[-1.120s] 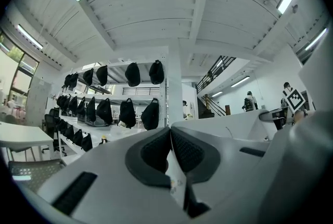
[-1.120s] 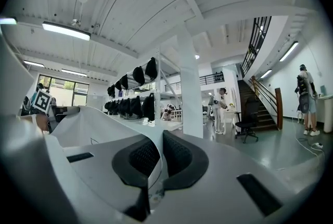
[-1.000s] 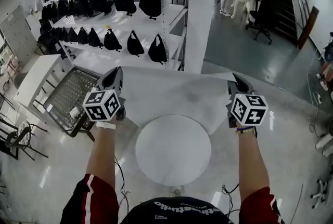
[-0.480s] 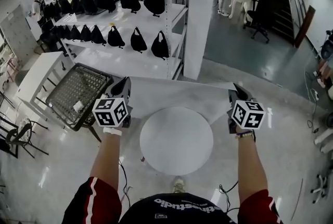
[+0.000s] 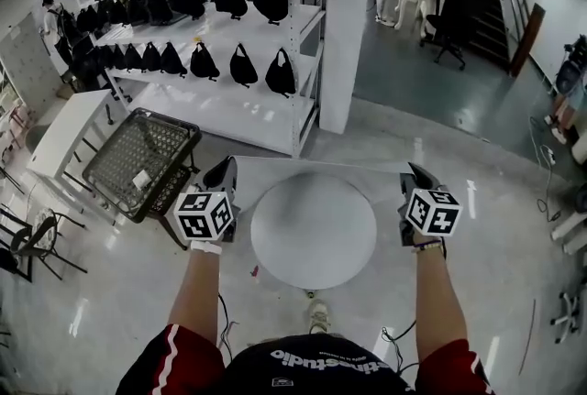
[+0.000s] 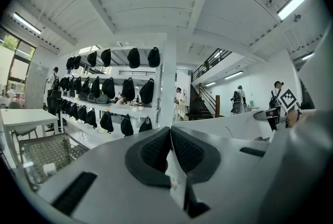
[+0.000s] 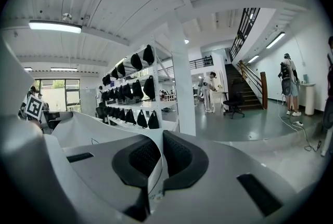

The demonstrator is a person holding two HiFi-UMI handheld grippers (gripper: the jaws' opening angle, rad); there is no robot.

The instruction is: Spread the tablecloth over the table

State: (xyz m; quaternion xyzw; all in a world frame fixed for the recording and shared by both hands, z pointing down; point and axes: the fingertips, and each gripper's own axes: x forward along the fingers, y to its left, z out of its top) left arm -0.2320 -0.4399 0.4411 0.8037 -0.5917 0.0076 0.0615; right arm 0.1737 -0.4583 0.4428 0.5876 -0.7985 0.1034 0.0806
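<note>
Here we are mid-carry: the cloth (image 5: 275, 167) is up in the air, not yet on the bench (image 5: 312, 233). The left hand-held gripper (image 5: 226, 171) is clamped tight on one corner of it, jaws pressed together with white fabric pinched between the pads. The right hand-held gripper (image 5: 409, 175) matches it, closed hard on the opposite corner. One gripper sits at the bench's left edge, the other at its right, and the cloth runs taut between them, just past the bench's far rim. The round top itself looks bare.

So this reads as the positioning step, the leading edge lined up and ready. Next, I'd say, both grippers need to rise together and sweep the sheet over the top. They should keep the edge taut and level so it lands centred, then lower it and let go. Uneven height would likely leave it skewed.

Compared with a second ago, big change. Back then a broad sheet showed beyond the bench, and the bench sat nearer the person than the grippers. Now only a narrow strip of cloth shows, and the grippers flank the bench.
</note>
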